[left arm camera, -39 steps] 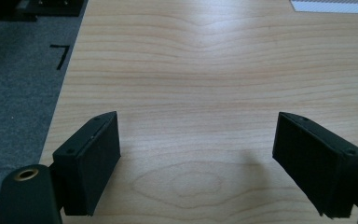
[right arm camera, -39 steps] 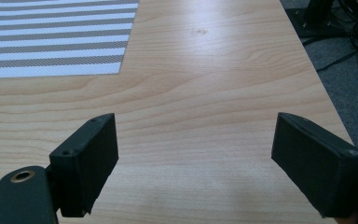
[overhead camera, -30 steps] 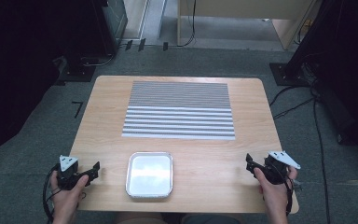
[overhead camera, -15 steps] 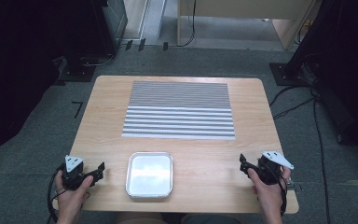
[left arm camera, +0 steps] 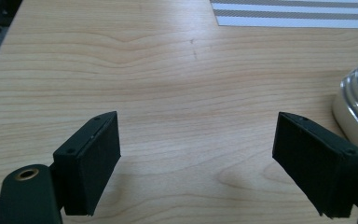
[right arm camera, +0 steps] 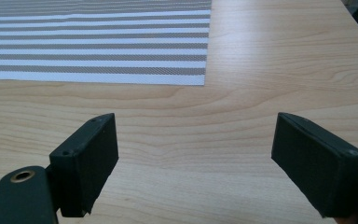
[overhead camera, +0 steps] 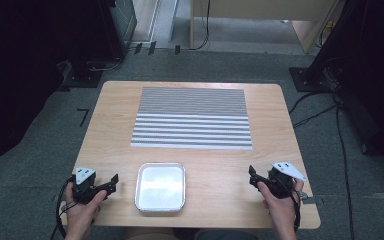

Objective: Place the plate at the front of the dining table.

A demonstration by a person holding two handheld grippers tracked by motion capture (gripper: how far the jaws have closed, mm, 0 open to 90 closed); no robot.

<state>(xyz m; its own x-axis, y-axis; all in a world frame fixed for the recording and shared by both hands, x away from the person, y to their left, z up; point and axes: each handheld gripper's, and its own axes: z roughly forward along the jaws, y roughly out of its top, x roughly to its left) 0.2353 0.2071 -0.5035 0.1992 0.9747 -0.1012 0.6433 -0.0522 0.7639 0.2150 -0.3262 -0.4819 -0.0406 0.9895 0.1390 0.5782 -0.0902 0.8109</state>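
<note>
A shiny rectangular metal tray sits at the near middle of the wooden table, and its rim appears at the right edge of the left gripper view. A grey-and-white striped mat lies flat in the middle of the table, its near edge ahead in the right gripper view. My left gripper rests low at the near left, just left of the tray, open with bare wood between its jaws. My right gripper is at the near right, open and holding nothing.
The table's near edge runs just below both hands. Dark equipment stands and cables sit on the grey floor around the table. A light wooden desk stands beyond the far side.
Both hands have drawn slightly toward the near edge and inward toward the tray. Both grippers stay open and the tray and mat have not moved.
</note>
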